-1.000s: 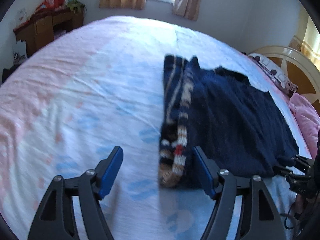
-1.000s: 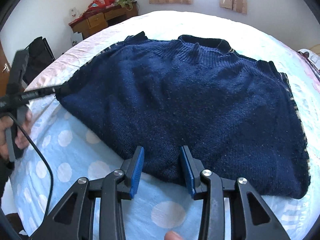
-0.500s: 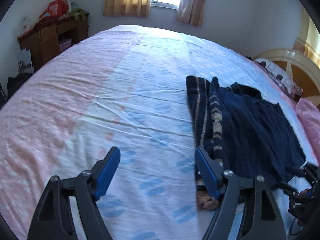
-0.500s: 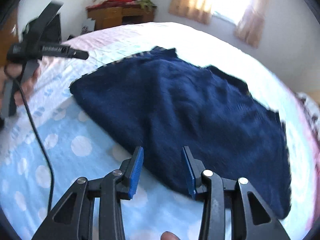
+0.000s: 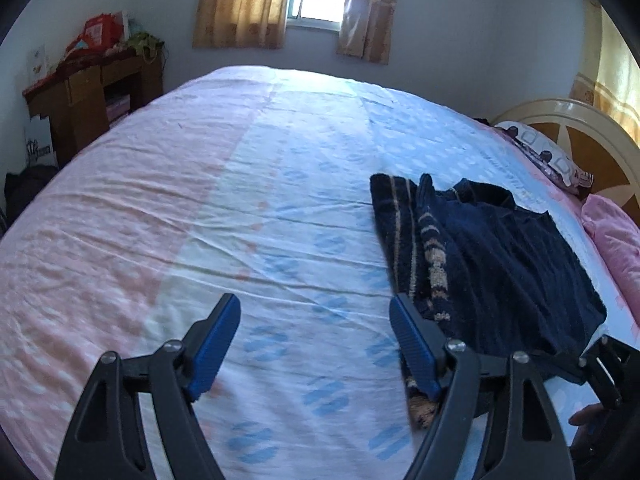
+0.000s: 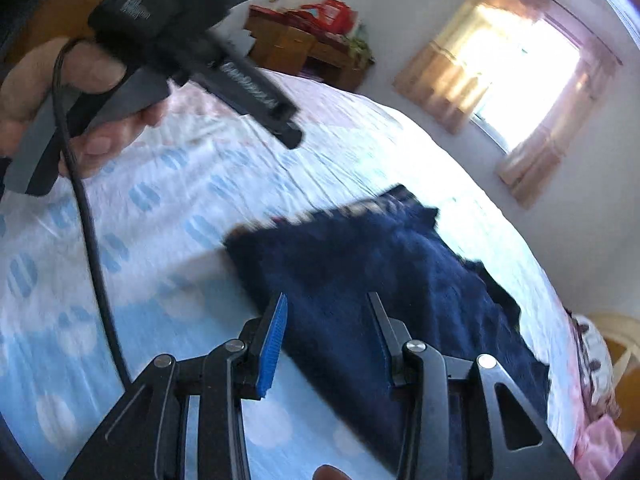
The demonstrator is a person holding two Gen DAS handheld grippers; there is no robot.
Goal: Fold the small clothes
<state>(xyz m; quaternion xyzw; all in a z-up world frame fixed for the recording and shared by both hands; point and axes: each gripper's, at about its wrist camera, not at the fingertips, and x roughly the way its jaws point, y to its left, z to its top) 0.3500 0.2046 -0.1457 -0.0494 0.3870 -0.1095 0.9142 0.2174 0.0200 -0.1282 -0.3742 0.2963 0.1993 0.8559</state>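
Both grippers pulled back since earlier: left gripper (image 5: 316, 344) spread wide, empty, over bedsheet (image 5: 200, 220); right gripper (image 6: 326, 340) part-spread, empty, above navy sweater (image 6: 380, 280), flat on bed w/ tan-striped sleeve folded in

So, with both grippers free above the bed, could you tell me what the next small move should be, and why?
Probably bring the right gripper down onto the near edge of the navy sweater and close on it. Its jaws stand open over that edge with nothing between them, the sweater lies partly folded, and the left gripper is open over bare sheet.
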